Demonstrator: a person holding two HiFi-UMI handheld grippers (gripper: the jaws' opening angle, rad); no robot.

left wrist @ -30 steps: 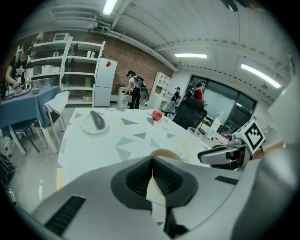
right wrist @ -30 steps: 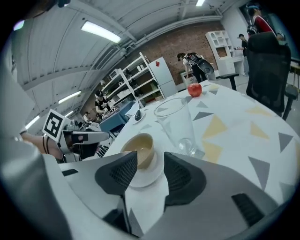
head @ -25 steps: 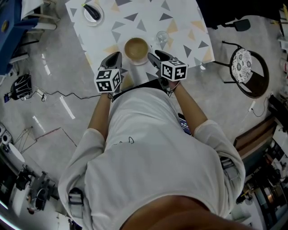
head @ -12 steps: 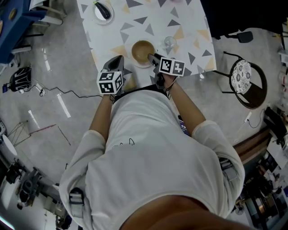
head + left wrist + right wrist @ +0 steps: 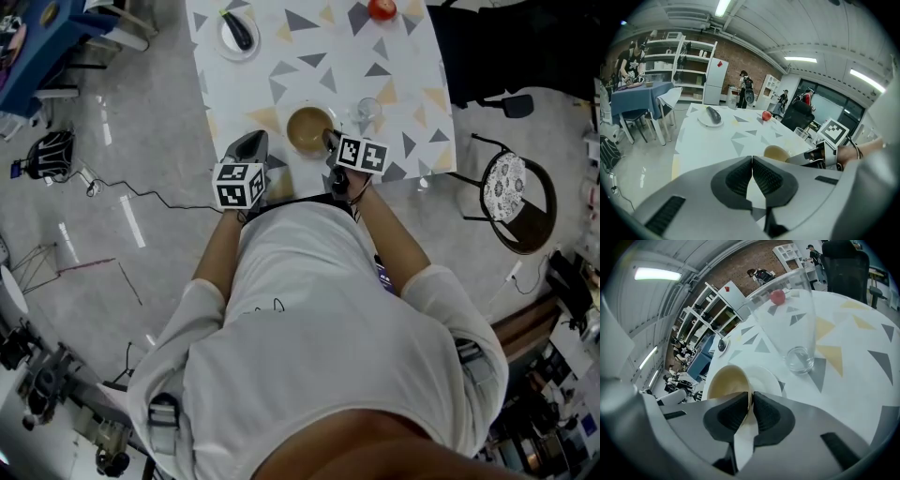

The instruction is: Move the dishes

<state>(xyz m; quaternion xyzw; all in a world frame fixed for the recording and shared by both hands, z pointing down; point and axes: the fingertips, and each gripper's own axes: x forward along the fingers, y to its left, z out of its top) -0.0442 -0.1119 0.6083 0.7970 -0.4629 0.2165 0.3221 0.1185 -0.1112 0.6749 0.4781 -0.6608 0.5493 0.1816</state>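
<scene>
Both forearms reach forward from the person's white-shirted body, elbows bent, and both tools slant down toward the near edge of the desk [image 5: 412, 56]. The right tongs [image 5: 330, 141] have just been closing, and their ribbed dark pads now pinch the near rim of the bowl [image 5: 309, 128], one pad inside the wall and one outside. The right gripper view shows this grip at the right tongs [image 5: 752, 397]: the bowl [image 5: 726, 380] is round, smooth and tan, with a thin lip. It sits on a flat white saucer [image 5: 766, 378] close to the desk's near edge.

The left tongs [image 5: 251, 145] hang over the near left corner of the desk, just left of the bowl and apart from it. In the left gripper view the left tongs [image 5: 752, 161] have their tips pressed together with nothing between them. Each tool carries a cube with black and white square markers near the hand, the left cube [image 5: 239, 185] and the right cube [image 5: 362, 155].

The desk top is matt white, printed with grey and yellow triangles. Just right of the bowl stands a clear, tapered glass [image 5: 787, 319] with a thick base, upright. Farther off lie a round red fruit [image 5: 382, 9] and a white plate [image 5: 236, 33] that holds a dark, glossy aubergine [image 5: 711, 114]
</scene>
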